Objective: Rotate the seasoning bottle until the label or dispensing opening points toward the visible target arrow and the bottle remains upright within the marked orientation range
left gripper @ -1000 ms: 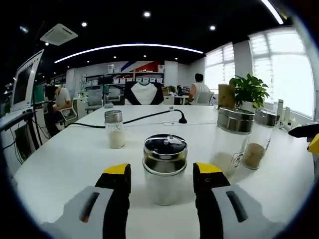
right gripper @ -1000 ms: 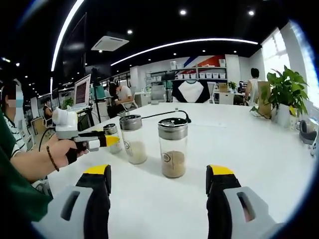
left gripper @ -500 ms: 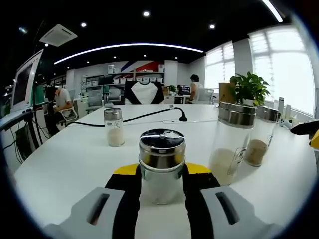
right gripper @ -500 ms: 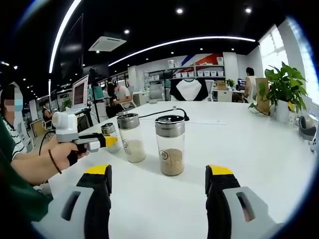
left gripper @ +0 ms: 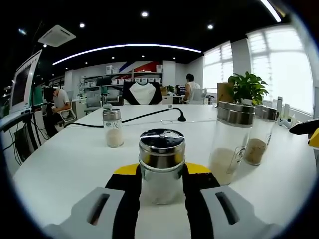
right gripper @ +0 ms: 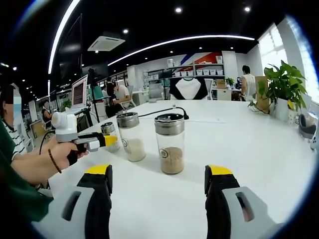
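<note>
Left gripper point(left gripper: 160, 174) has now clamped its yellow-tipped jaws onto the near glass seasoning bottle with the steel shaker lid point(left gripper: 161, 164) on the white table point(left gripper: 65, 164) — so the twist can start — while the right gripper point(right gripper: 158, 180) hangs open, holding nothing.

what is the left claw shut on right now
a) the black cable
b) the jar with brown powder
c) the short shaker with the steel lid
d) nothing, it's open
c: in the left gripper view the left claw has both yellow-tipped jaws pressed against the sides of the short shaker with the steel lid, upright on the white table.
</note>
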### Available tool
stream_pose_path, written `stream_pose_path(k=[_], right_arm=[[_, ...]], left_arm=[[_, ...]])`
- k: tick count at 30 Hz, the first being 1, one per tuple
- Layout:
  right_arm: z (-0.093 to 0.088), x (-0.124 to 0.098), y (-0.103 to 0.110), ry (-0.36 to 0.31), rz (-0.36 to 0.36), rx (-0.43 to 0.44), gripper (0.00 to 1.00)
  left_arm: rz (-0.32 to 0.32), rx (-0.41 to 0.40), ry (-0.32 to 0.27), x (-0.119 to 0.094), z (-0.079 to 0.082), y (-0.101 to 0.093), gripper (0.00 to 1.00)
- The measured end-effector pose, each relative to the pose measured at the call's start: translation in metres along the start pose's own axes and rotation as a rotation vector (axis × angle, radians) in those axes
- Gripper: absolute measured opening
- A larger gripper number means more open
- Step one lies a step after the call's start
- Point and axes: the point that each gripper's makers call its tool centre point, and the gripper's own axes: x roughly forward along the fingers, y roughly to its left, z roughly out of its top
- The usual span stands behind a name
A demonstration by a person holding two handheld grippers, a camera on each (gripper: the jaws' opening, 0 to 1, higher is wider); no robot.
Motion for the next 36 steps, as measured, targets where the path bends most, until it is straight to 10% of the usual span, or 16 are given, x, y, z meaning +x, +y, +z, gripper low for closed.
stream_pose_path(k=[36], right_arm=[[-0.0017,0.0027,0.0008,0.024,0.000,0.003,0.75]], left_arm=[[-0.406,0.094,-0.005,0.0084,0.0002,-0.0079,0.34]])
